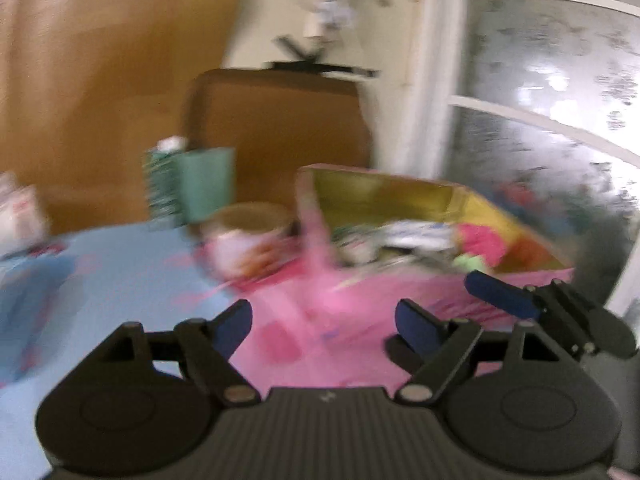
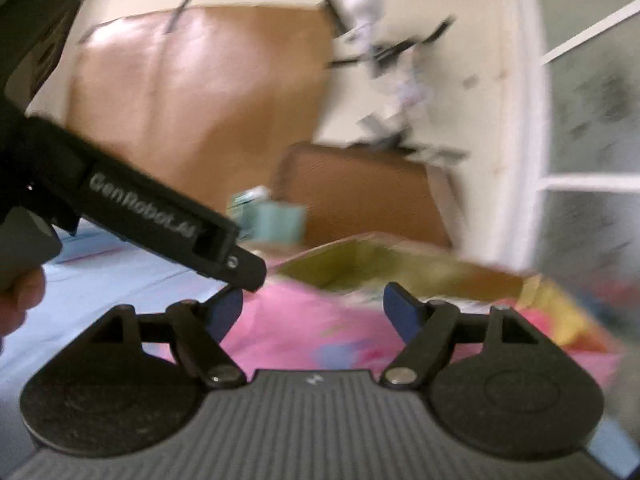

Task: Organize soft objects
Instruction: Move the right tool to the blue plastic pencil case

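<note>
Both views are blurred by motion. An open yellow box (image 1: pixel 384 196) with pink outer walls stands on the bed and holds several soft items, among them a pink one (image 1: pixel 480 244) and a white striped one (image 1: pixel 412 236). It also shows in the right wrist view (image 2: pixel 360 260). My left gripper (image 1: pixel 324 320) is open and empty, in front of the box over the pink bedding (image 1: pixel 320 340). My right gripper (image 2: pixel 312 312) is open and empty; one of its blue fingers (image 1: pixel 500 292) shows at the right of the left wrist view. The left gripper's body (image 2: pixel 160 220) crosses the right wrist view.
A round patterned tub (image 1: pixel 248 240) stands left of the box. A teal box (image 1: pixel 204 184) and a striped pack (image 1: pixel 160 180) stand behind it. A brown board (image 1: pixel 280 120) leans on the wall. A window (image 1: pixel 560 100) is at the right. The sheet is light blue (image 1: pixel 100 280).
</note>
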Tool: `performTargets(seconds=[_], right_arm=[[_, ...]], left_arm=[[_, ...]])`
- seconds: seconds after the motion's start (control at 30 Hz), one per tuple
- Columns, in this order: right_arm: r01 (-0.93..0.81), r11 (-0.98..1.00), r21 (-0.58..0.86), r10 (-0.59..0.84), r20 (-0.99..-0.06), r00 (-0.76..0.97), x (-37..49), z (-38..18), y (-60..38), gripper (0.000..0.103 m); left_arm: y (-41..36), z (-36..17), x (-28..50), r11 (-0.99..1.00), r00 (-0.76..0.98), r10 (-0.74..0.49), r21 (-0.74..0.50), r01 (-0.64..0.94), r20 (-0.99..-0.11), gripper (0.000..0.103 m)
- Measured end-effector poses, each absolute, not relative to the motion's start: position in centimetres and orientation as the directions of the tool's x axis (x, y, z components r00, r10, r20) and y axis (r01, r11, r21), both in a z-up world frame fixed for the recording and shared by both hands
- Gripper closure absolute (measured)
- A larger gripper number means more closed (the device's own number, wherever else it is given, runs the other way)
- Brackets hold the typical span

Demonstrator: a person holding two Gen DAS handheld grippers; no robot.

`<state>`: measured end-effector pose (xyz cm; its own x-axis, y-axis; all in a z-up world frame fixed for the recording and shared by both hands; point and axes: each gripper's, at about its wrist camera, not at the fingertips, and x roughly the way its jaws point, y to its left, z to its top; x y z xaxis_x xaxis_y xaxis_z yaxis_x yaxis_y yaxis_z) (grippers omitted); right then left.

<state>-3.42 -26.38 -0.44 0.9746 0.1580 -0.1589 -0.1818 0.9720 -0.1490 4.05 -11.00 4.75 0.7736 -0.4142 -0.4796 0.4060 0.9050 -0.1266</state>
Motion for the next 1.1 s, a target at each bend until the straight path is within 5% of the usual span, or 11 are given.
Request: performTargets(seconds=[0.23, 0.43, 0.5, 0.63, 0.9, 1.1], right_arm=[[-0.462, 0.887, -0.011, 0.406, -0.458, 0.791, 0.0, -1.4, -20.7, 0.026], [-0.550, 0.834, 0.048, 0.497, -0.500, 0.710, 3.1, -1.1, -14.1, 0.025], [-0.552, 0.827, 0.111, 0.526, -0.499, 0.688, 4.6, -1.0, -11.7, 0.024], [-0.527, 0.817, 0.235, 0.570, -0.468, 0.675, 8.6, -0.3, -7.0, 0.024], [-0.547, 0.826, 0.136, 0.526, -0.533, 0.662, 12.5, -0.1, 0.5, 0.025], [-0.533, 0.827, 0.178, 0.530, -0.563, 0.634, 12.3, -0.5, -1.8, 0.040]], left_arm=[[0.6, 0.4, 3.3, 0.993, 0.779, -0.118, -0.084, 0.084, -0.616, 0.022], [8.7, 0.0, 2.1, 0.980, 0.810, 0.087, -0.097, -0.175, -0.580, 0.024], [11.7, -0.3, 1.7, 0.939, 0.827, 0.031, -0.267, -0.216, -0.561, 0.023], [13.6, -0.3, 1.0, 0.879, 0.851, 0.050, -0.382, -0.286, -0.523, 0.021], [13.4, -0.3, 0.8, 0.889, 0.857, 0.031, -0.377, -0.259, -0.515, 0.022], [12.5, -0.3, 1.0, 0.910, 0.850, 0.041, -0.332, -0.249, -0.525, 0.019]])
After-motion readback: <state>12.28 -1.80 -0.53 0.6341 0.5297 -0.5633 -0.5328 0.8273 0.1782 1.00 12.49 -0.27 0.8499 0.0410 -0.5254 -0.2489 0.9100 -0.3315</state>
